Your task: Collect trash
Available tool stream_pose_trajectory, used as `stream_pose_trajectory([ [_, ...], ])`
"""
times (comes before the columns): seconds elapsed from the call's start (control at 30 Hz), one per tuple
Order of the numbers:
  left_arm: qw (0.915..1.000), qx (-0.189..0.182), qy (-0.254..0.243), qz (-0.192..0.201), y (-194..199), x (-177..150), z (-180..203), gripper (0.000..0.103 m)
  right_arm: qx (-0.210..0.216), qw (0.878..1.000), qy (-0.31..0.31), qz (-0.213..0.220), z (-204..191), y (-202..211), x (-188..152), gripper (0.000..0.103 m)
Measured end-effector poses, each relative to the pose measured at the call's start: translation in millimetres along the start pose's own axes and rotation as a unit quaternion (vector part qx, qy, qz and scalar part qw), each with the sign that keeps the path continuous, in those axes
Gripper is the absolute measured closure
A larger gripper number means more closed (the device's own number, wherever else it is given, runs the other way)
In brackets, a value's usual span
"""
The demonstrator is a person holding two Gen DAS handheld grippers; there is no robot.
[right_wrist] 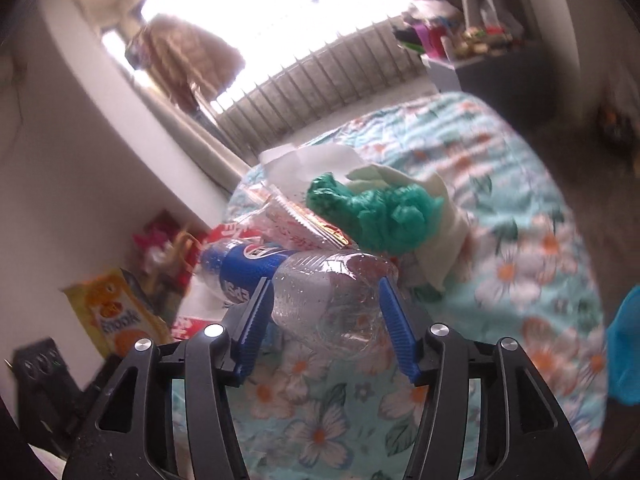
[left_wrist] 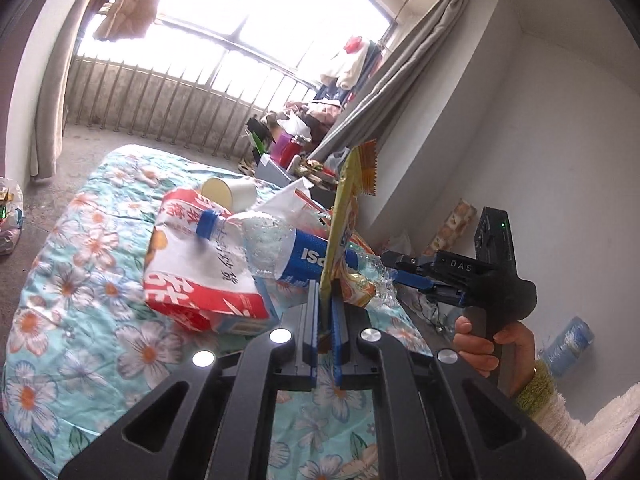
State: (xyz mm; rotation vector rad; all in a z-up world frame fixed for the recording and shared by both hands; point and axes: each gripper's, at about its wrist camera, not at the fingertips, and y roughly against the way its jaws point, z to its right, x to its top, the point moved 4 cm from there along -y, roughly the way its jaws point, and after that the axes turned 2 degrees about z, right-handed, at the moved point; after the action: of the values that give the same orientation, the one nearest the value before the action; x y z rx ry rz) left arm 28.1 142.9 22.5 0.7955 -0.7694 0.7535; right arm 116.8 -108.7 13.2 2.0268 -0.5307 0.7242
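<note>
My left gripper (left_wrist: 325,286) is shut on a yellow snack wrapper (left_wrist: 347,200) and holds it upright above the bed; the wrapper also shows in the right wrist view (right_wrist: 116,316). My right gripper (right_wrist: 326,284) is closed on the base of a crushed clear Pepsi bottle (right_wrist: 328,292) with a blue label. In the left wrist view the bottle (left_wrist: 280,248) lies across a red and white carton (left_wrist: 196,268), with my right gripper (left_wrist: 394,266) at its base. A paper cup (left_wrist: 228,192), white tissue (left_wrist: 288,200) and a crumpled green bag (right_wrist: 372,212) lie in the pile.
The trash lies on a bed with a floral turquoise quilt (left_wrist: 80,320). A white wall (left_wrist: 540,140) is close on one side. A cluttered nightstand (left_wrist: 288,160), curtain and window railing (left_wrist: 160,96) stand beyond. A plastic bag (left_wrist: 10,216) sits on the floor.
</note>
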Motion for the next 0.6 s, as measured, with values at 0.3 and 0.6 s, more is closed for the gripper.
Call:
stream_pose_trajectory([
  [0.3,0.9996,0.004,0.023,0.016,1.9,4.1,-22.3,0.098,-0.106,0.992,0.068,-0.005,-9.9,-7.0,-0.2,0.042],
  [0.6,0.9986,0.014,0.048,0.018,-13.7,0.8,-44.6,0.098,-0.109,0.983,0.145,0.002,-35.9,-33.7,13.9,0.045],
])
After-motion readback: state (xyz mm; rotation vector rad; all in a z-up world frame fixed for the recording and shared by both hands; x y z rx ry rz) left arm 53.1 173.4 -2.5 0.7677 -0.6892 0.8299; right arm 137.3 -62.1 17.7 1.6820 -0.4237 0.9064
